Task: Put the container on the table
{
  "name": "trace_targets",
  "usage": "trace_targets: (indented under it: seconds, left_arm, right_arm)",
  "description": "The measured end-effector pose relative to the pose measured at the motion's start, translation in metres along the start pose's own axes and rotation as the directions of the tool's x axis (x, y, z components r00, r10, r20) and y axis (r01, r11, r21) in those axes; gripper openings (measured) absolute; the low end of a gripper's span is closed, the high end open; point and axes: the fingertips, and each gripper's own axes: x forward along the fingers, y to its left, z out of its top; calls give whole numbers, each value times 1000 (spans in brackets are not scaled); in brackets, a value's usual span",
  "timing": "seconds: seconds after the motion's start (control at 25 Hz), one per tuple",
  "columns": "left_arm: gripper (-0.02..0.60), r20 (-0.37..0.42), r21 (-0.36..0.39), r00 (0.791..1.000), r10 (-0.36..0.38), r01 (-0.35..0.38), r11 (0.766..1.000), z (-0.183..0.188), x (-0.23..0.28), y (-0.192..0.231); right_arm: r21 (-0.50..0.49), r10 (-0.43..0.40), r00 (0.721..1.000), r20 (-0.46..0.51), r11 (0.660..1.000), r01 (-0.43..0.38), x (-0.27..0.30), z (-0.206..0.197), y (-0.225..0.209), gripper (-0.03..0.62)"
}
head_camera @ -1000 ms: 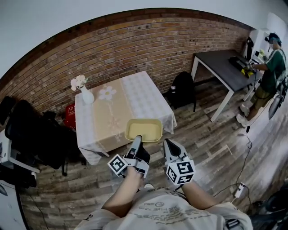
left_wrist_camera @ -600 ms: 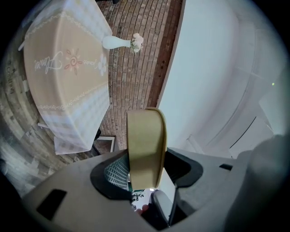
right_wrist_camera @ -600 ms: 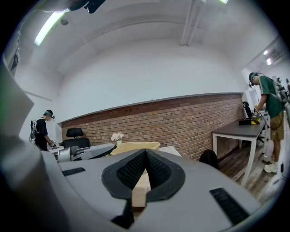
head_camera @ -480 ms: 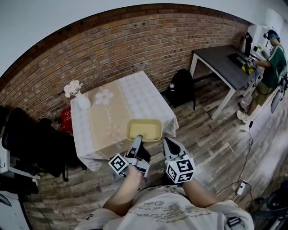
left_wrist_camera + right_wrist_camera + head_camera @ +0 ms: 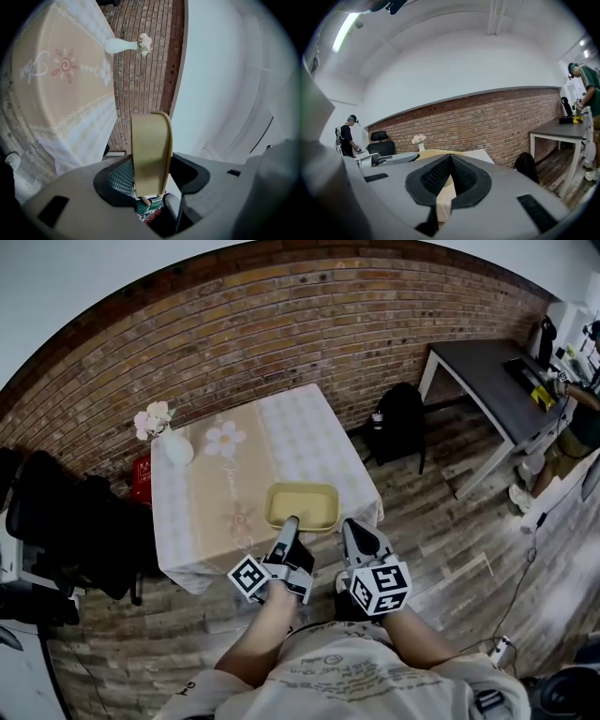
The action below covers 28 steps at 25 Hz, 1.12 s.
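A shallow yellow container (image 5: pixel 302 506) hangs over the near edge of the cloth-covered table (image 5: pixel 225 484), carried by both grippers. My left gripper (image 5: pixel 286 529) is shut on its near rim at the left, and my right gripper (image 5: pixel 350 531) is shut on the near rim at the right. In the left gripper view the container's rim (image 5: pixel 150 150) stands upright between the pads of the left gripper (image 5: pixel 152 180), with the table (image 5: pixel 56 70) beyond. In the right gripper view a beige edge of the container (image 5: pixel 443 201) is pinched in the right gripper (image 5: pixel 449 183).
A white vase with flowers (image 5: pixel 173 442) stands at the table's far left corner. A black chair (image 5: pixel 75 521) and a red crate (image 5: pixel 142 479) are left of the table. Right of it are a black backpack (image 5: pixel 401 418), a dark desk (image 5: pixel 497 390) and a person (image 5: pixel 586 418).
Both grippers have carried the container forward toward the table. It now hangs over the near edge of the cloth instead of in front of it. The grip is unchanged.
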Motion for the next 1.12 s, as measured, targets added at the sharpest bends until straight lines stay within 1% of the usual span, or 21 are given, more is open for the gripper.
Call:
trace_targets:
  seconds: [0.28,0.52,0.72,0.88,0.96,1.12]
  left_arm:
    - [233,27,14,998,64,-64,998,15,48,45]
    - [233,42,-6,991,124,-124,992,28,77,86]
    - [233,60,-13,983,171,-171,985,40,102,124]
    - [233,66,-18,973,222,-222,975,45,120,155]
    - [233,67,-9,970,235,-235,972,48,131,166]
    - [233,62,-14,963,263,-263,965,51,148,189]
  right_arm:
    - [21,33,999,-29,999,-32,53,5,-41,2]
    - [41,46,995,-84,998,-42,85,-8,-66,2]
    - [58,57,990,-126,997,-50,108,-22,-86,2]
    - [68,68,986,-150,996,-58,124,-28,-103,2]
    - [72,74,984,-161,995,-63,132,-31,-111,2]
    - [78,93,978,-185,994,-80,147,-37,-127,2]
